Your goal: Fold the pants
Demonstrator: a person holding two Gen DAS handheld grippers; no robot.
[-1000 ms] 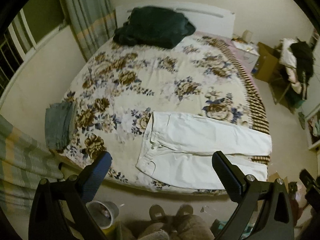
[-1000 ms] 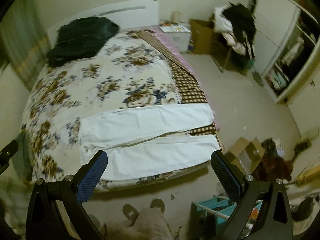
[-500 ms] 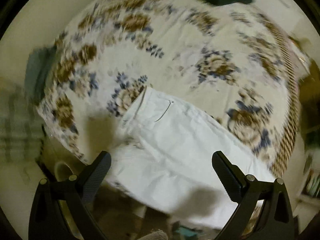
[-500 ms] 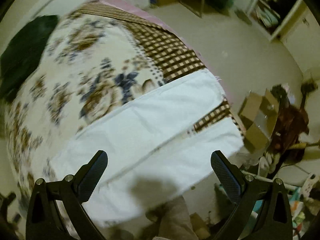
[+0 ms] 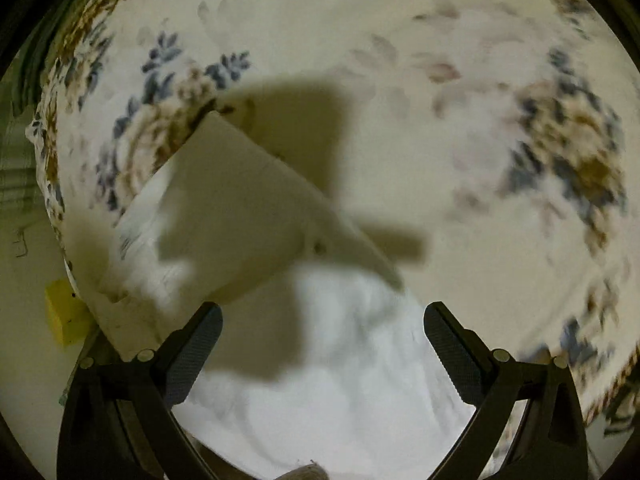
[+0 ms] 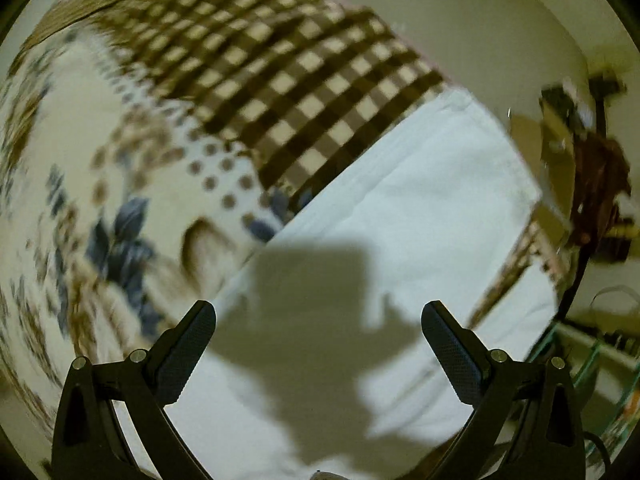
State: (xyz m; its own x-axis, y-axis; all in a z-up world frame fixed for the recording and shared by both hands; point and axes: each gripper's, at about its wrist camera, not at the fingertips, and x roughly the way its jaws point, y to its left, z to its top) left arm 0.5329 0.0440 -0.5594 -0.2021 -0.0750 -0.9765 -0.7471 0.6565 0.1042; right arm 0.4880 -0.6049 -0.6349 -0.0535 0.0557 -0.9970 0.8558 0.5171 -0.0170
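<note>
Pants (image 5: 360,380), white and laid flat on the floral bedspread (image 5: 440,120) of a bed, fill the lower half of the left wrist view. The waistband end (image 5: 224,208) lies up and to the left, near the bed's edge, partly darkened by the tool's shadow. The left gripper (image 5: 322,354) hovers close above the cloth with its fingers (image 5: 192,356) spread wide and nothing between them.

From the right wrist view, the pants' far leg (image 6: 420,208) runs diagonally up to its hem (image 6: 504,136) at the bed's edge, crossing from the floral print onto a brown checked border (image 6: 300,72). A strip of that check shows between the two legs, so they lie apart. The right gripper (image 6: 318,350) hangs over the leg, fingers (image 6: 184,354) likewise wide apart and empty.

By my judgement the step in hand is the reach for the first grasp; no fold is made yet. Next, each gripper would need to come down onto a fabric edge, left near the waist, right near the hem, and pinch only the layers meant to travel.
</note>
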